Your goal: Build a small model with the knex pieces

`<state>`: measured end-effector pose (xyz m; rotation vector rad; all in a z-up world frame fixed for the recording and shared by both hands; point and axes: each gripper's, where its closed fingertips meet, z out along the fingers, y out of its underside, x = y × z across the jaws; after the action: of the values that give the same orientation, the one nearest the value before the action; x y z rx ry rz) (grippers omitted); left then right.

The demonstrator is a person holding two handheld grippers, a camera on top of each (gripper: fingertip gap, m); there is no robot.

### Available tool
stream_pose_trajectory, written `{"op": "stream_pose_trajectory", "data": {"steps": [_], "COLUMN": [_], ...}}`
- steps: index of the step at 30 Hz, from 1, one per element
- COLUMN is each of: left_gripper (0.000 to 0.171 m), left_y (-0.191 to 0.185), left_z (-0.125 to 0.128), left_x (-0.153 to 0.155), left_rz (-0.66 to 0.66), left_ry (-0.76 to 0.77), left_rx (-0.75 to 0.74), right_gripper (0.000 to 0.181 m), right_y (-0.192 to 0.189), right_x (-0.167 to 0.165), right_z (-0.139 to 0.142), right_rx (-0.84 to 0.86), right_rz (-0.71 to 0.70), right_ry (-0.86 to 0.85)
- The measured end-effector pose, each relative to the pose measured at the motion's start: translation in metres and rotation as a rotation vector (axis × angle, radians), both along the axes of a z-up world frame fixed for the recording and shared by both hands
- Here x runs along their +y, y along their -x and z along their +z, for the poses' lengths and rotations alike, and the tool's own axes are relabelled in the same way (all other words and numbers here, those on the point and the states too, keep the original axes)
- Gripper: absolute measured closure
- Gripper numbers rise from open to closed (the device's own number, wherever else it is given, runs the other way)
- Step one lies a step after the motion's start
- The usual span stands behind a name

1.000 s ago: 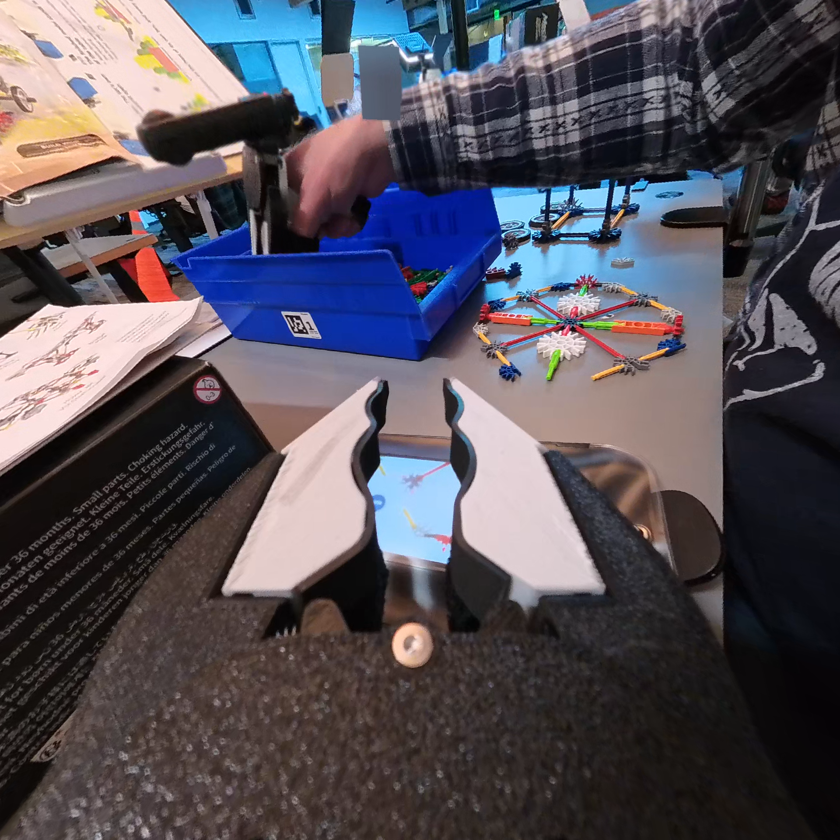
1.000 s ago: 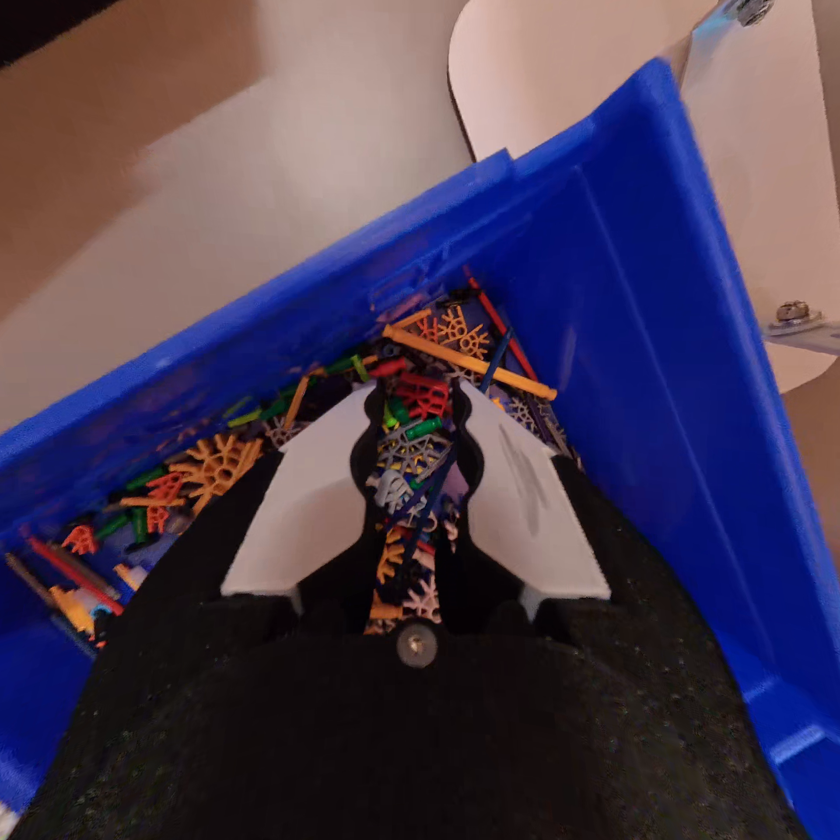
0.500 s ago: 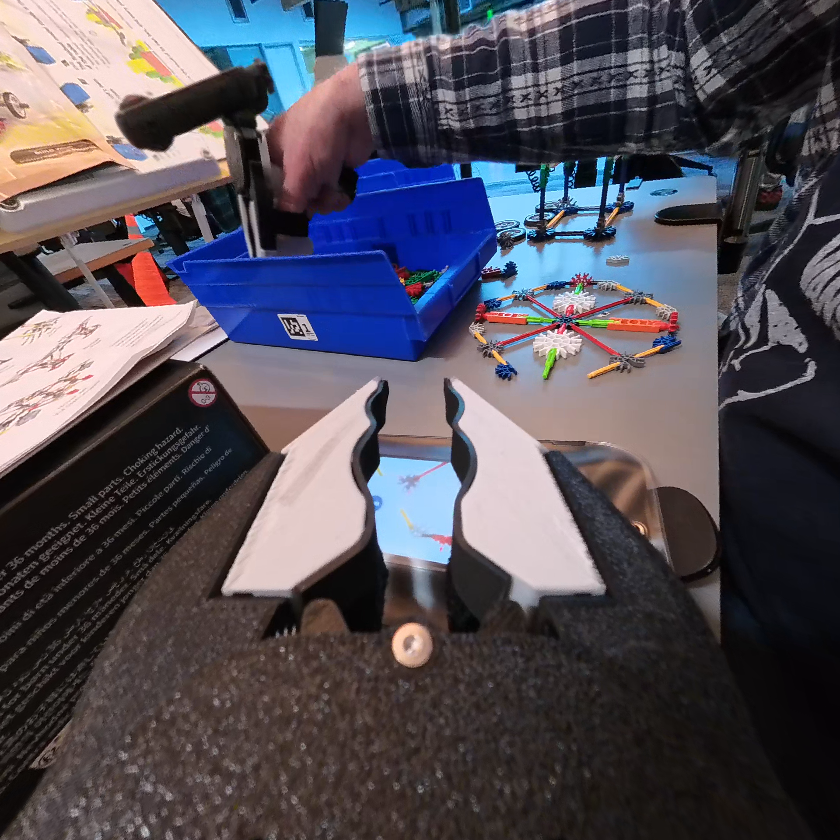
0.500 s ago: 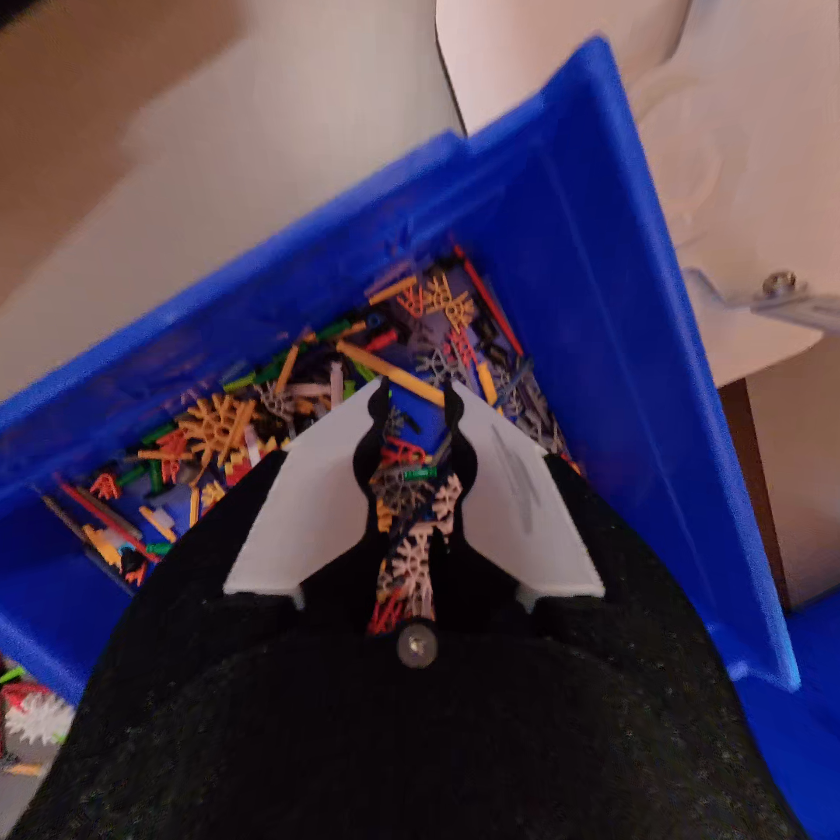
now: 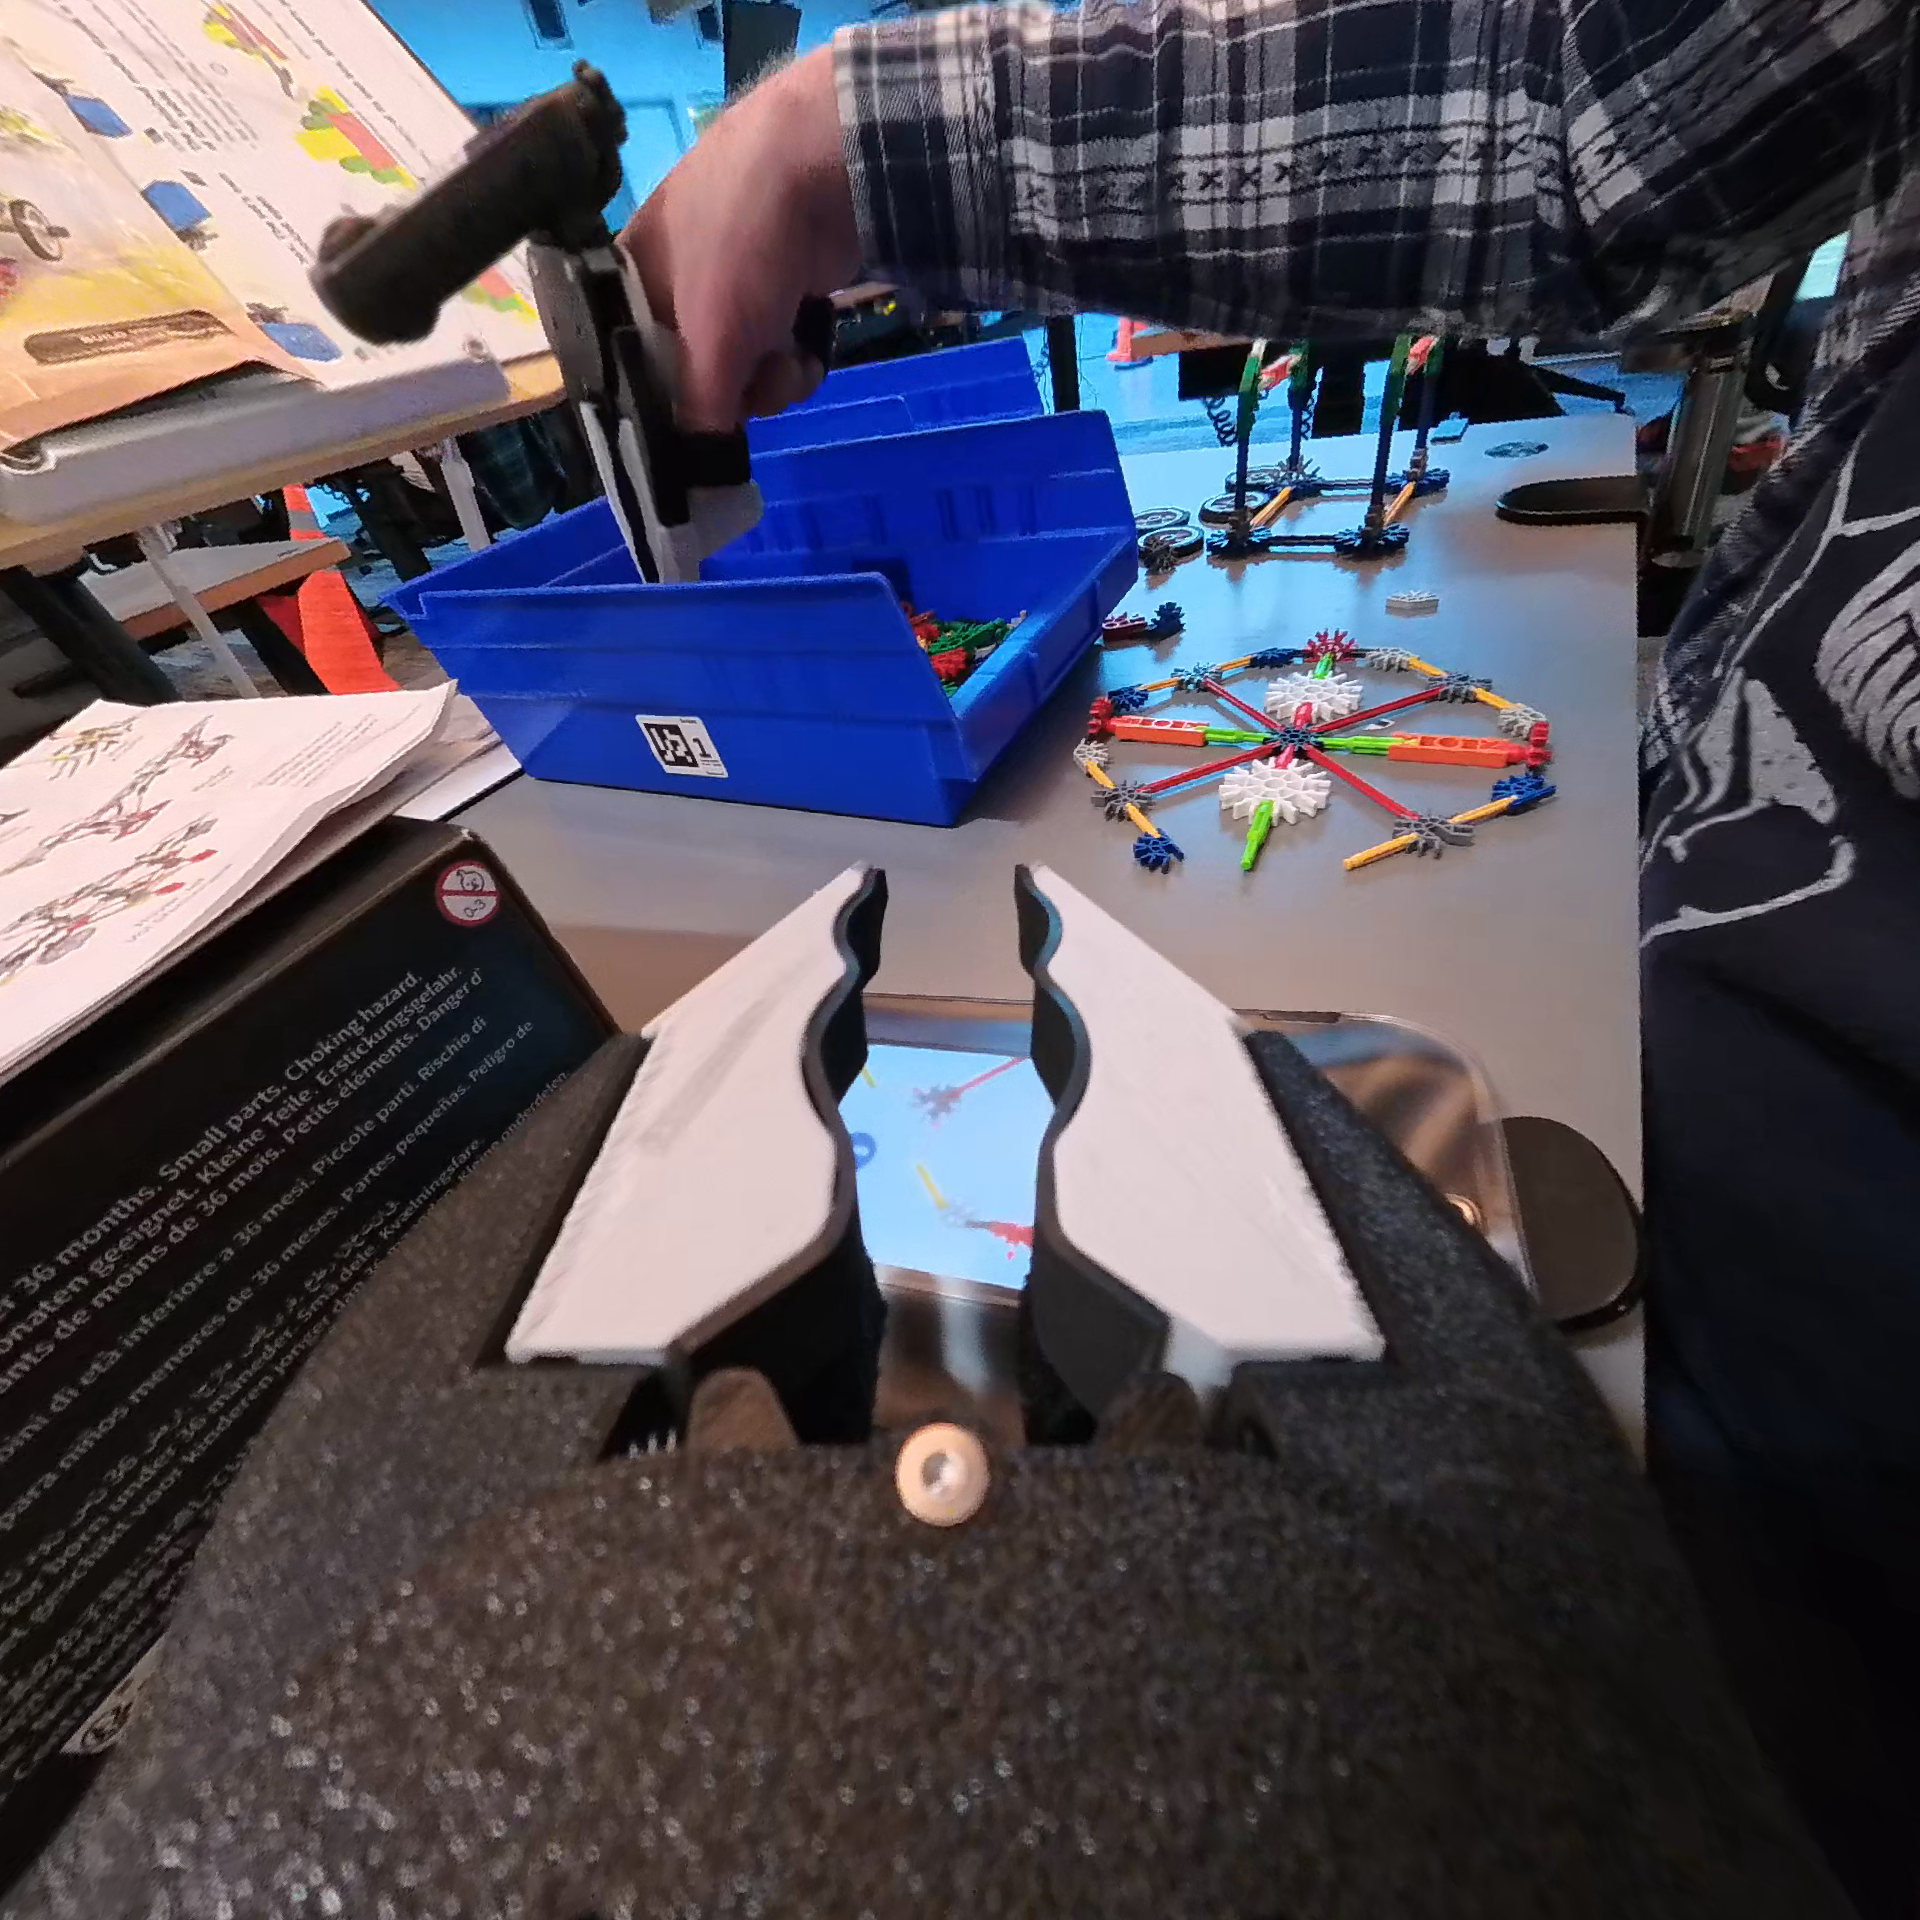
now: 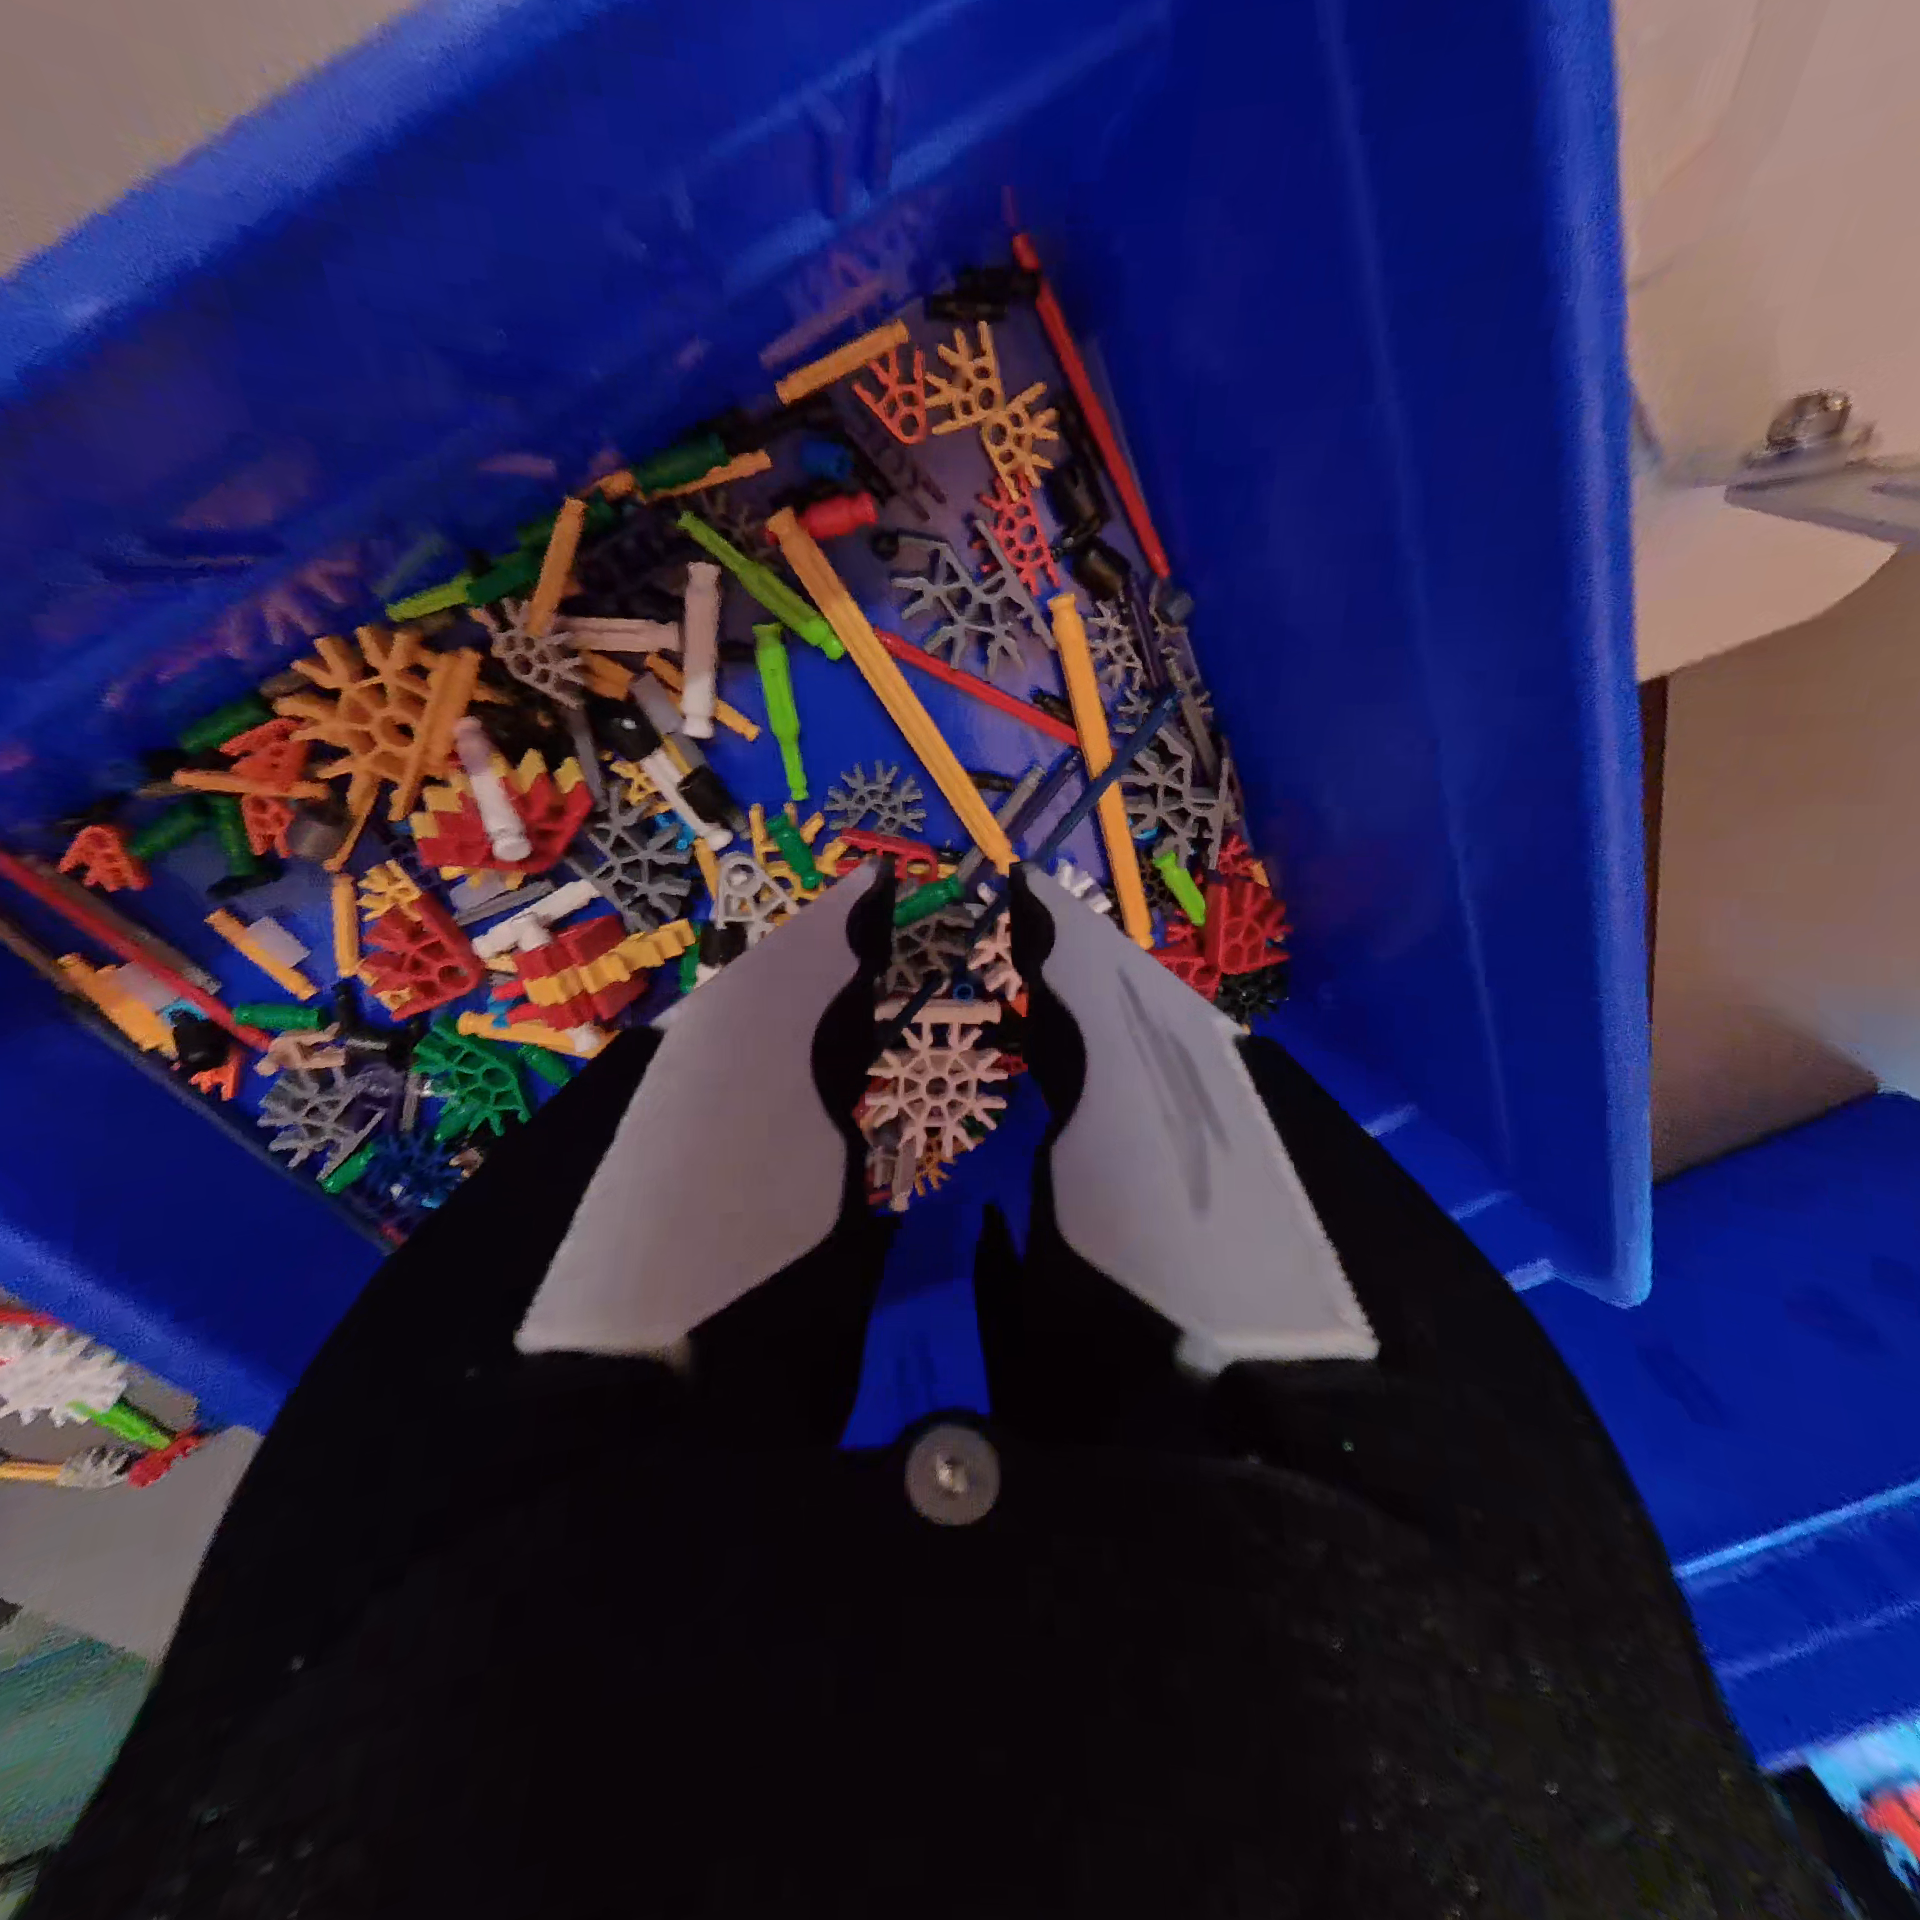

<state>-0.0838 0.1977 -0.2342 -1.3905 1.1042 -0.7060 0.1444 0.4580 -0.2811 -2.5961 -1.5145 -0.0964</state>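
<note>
Grey counter [image 5: 1299,935] fills my left view, where my left tool [image 5: 948,896] hangs with its jaws parted and empty above a shiny tablet [image 5: 1382,1081], a black box [image 5: 260,1122] just beside it on the left. Farther off, a flat wheel of coloured rods [image 5: 1314,740] lies beside the blue bin [image 5: 790,675], and a hand [image 5: 748,260] in a plaid sleeve holds my right tool [image 6: 948,896] over that bin. From the right view its jaws stand slightly apart above the loose rods and connectors [image 6: 665,790] (nothing gripped, as far as I can see).
</note>
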Motion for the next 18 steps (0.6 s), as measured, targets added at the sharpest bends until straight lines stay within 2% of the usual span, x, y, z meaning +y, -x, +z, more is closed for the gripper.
{"op": "stream_pose_trajectory", "data": {"steps": [3, 5, 7, 9, 10, 13, 16, 18], "left_gripper": [0.147, 0.147, 0.147, 0.147, 0.147, 0.147, 0.147, 0.147], "left_y": [0.0, 0.0, 0.0, 0.0, 0.0, 0.0, 0.0, 0.001], "left_z": [0.0, -0.001, 0.0, 0.0, -0.001, 0.0, 0.0, 0.0], "left_x": [0.0, 0.0, 0.0, 0.001, 0.001, 0.001, 0.001, 0.001], "left_rz": [0.002, 0.003, 0.004, 0.006, 0.007, 0.008, 0.008, 0.008], "left_ry": [0.0, 0.001, 0.001, 0.001, 0.001, 0.002, 0.004, 0.006], "left_rx": [0.002, 0.002, 0.001, 0.001, 0.001, 0.001, 0.001, -0.001], "right_gripper": [0.159, 0.15, 0.144, 0.145, 0.155, 0.173, 0.169, 0.167], "right_y": [0.024, 0.048, 0.063, 0.067, 0.071, 0.051, 0.016, 0.008], "right_x": [-0.003, -0.016, -0.025, -0.028, -0.029, -0.028, -0.02, -0.017], "right_z": [0.0, -0.007, -0.018, -0.031, -0.031, -0.031, -0.028, -0.023], "right_rx": [0.111, 0.202, 0.225, 0.2, 0.225, 0.146, -0.009, -0.031], "right_rz": [0.055, 0.109, 0.142, 0.173, 0.177, 0.144, 0.097, 0.091], "right_ry": [-0.006, 0.037, 0.066, 0.071, 0.072, 0.089, 0.06, 0.038]}}
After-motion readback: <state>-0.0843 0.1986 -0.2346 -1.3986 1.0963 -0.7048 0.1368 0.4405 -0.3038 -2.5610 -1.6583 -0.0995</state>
